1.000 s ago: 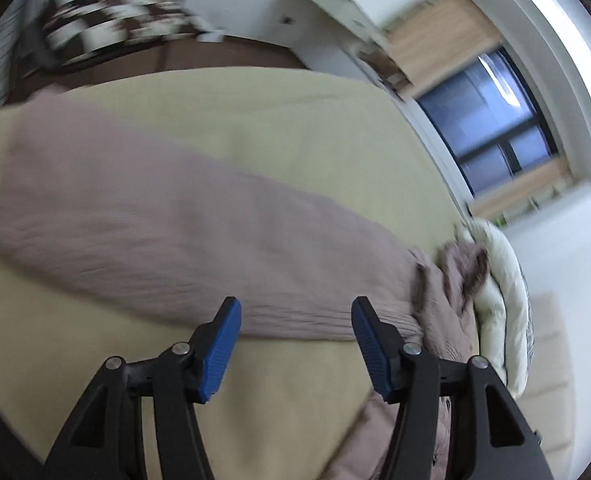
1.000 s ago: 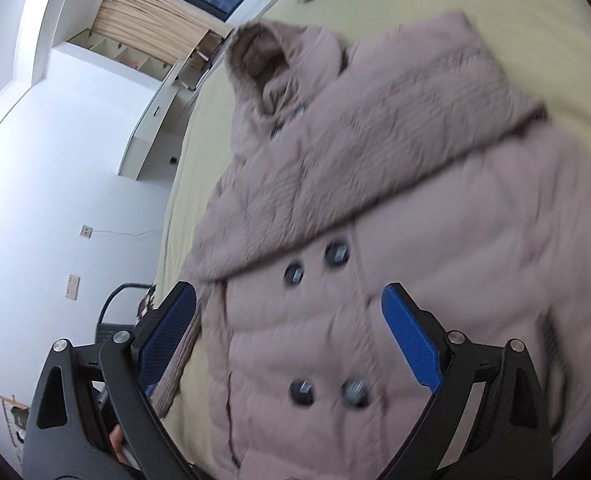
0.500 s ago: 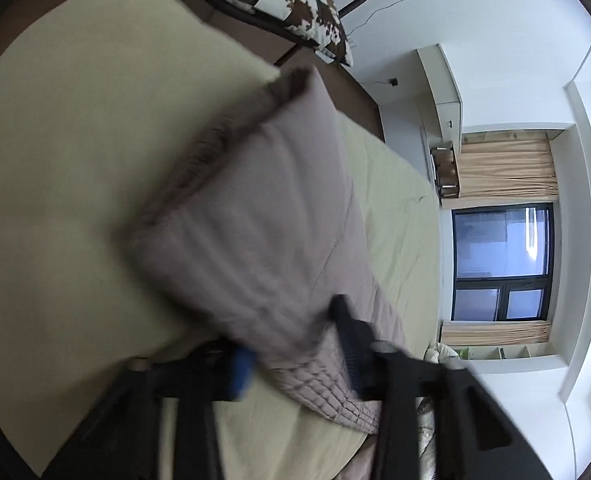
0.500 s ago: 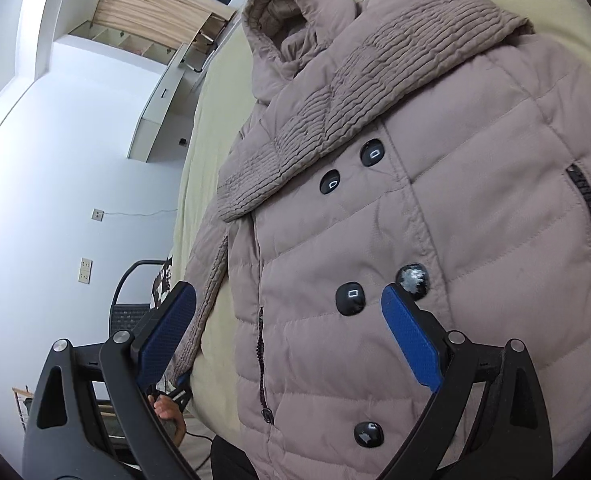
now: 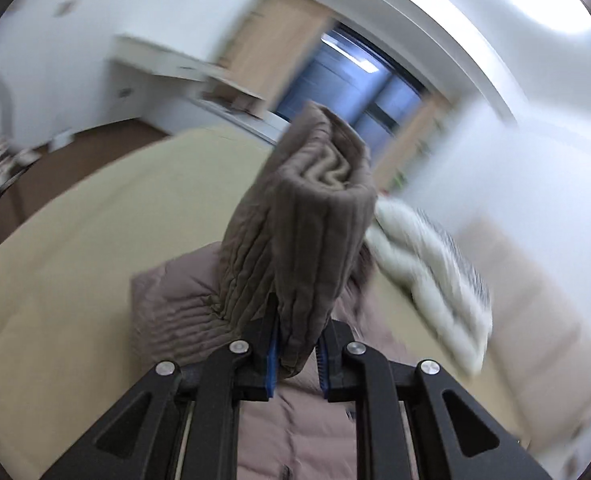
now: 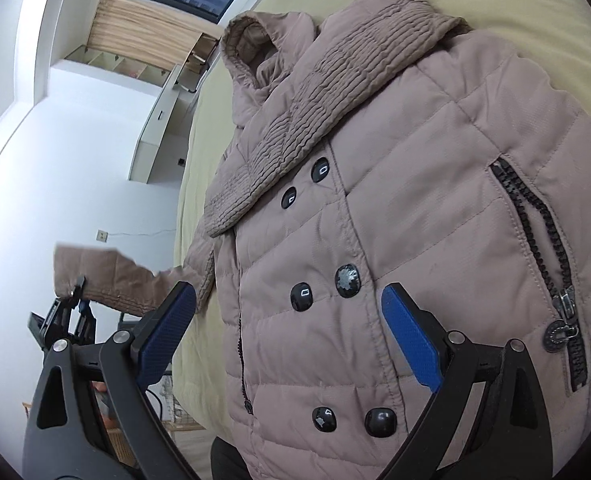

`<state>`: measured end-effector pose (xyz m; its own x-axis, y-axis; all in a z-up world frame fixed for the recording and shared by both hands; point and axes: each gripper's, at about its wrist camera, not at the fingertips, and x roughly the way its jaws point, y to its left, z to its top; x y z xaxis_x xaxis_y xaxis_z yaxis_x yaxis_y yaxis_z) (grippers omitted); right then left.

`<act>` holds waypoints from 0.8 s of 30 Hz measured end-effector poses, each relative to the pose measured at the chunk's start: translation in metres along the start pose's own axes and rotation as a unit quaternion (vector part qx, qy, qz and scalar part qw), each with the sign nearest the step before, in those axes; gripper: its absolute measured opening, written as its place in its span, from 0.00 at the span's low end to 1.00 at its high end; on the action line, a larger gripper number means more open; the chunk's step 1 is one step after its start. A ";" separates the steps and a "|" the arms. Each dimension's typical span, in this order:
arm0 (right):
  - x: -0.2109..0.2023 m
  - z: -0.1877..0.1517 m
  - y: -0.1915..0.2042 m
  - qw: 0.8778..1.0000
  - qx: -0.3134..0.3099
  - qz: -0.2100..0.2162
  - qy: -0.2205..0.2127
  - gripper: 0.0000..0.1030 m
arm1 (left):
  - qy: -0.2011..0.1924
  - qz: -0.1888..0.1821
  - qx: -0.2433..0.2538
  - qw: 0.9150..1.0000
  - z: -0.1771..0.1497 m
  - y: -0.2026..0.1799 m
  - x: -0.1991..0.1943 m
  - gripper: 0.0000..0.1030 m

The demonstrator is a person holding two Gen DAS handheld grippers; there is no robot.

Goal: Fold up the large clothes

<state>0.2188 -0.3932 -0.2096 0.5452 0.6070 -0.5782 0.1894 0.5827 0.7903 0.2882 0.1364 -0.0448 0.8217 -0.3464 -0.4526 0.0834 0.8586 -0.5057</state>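
Left tongs [image 5: 297, 354] squeezing shut on a sleeve [image 5: 307, 236], blue pads pressed on its cuff end, sleeve held up off the bed [image 5: 95, 216]. Seen too in the right view, far left, left tongs [image 6: 80, 307] pinching that sleeve [image 6: 107, 272] out in the air beside the coat [image 6: 415, 184]. Coat lying flat on the bed [image 6: 193, 184], front up, dark buttons [image 6: 347, 276] down the middle, other sleeve folded across the chest, black zip [image 6: 535, 232] on the pocket at the right. Right tongs [image 6: 289, 336] wide open, holding nothing, hovering over the buttons. White pillow [image 5: 427, 276] lying past the coat.
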 end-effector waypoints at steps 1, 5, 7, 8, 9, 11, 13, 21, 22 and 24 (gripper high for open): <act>-0.001 0.001 -0.003 1.000 0.004 0.002 -0.002 0.92 | 0.026 -0.017 0.024 0.999 -0.019 -0.022 0.019 0.16; -0.002 0.009 -0.017 0.999 0.031 0.026 0.007 0.92 | 0.113 -0.023 0.061 0.991 -0.094 -0.061 0.077 0.16; 0.003 0.014 -0.022 0.997 0.051 0.046 0.021 0.92 | 0.150 -0.010 0.077 0.986 -0.123 -0.066 0.097 0.16; 0.010 0.019 -0.024 0.996 0.058 0.067 0.031 0.92 | 0.165 -0.004 0.087 0.982 -0.135 -0.068 0.105 0.16; 0.016 0.021 -0.024 0.994 0.063 0.078 0.040 0.92 | 0.173 0.001 0.099 0.980 -0.143 -0.070 0.110 0.17; 0.031 0.028 -0.027 0.992 0.082 0.075 0.056 0.92 | 0.175 0.005 0.124 0.977 -0.160 -0.077 0.111 0.17; 0.054 0.037 -0.025 0.988 0.094 0.095 0.075 0.92 | 0.177 0.009 0.140 0.974 -0.165 -0.083 0.112 0.17; 0.113 0.064 0.008 0.975 0.112 0.141 0.131 0.92 | 0.187 0.018 0.177 0.966 -0.184 -0.096 0.106 0.64; 0.119 0.064 0.010 0.974 0.109 0.141 0.142 0.92 | 0.190 0.014 0.184 0.964 -0.184 -0.096 0.101 0.64; 0.129 0.064 0.011 0.975 0.108 0.113 0.158 0.92 | 0.196 0.005 0.184 0.963 -0.183 -0.092 0.091 0.64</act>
<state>0.3430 -0.3432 -0.2627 0.3203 0.8624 -0.3919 0.2796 0.3092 0.9090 0.2522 -0.0431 -0.1746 0.5535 -0.3907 -0.7355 0.3296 0.9138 -0.2373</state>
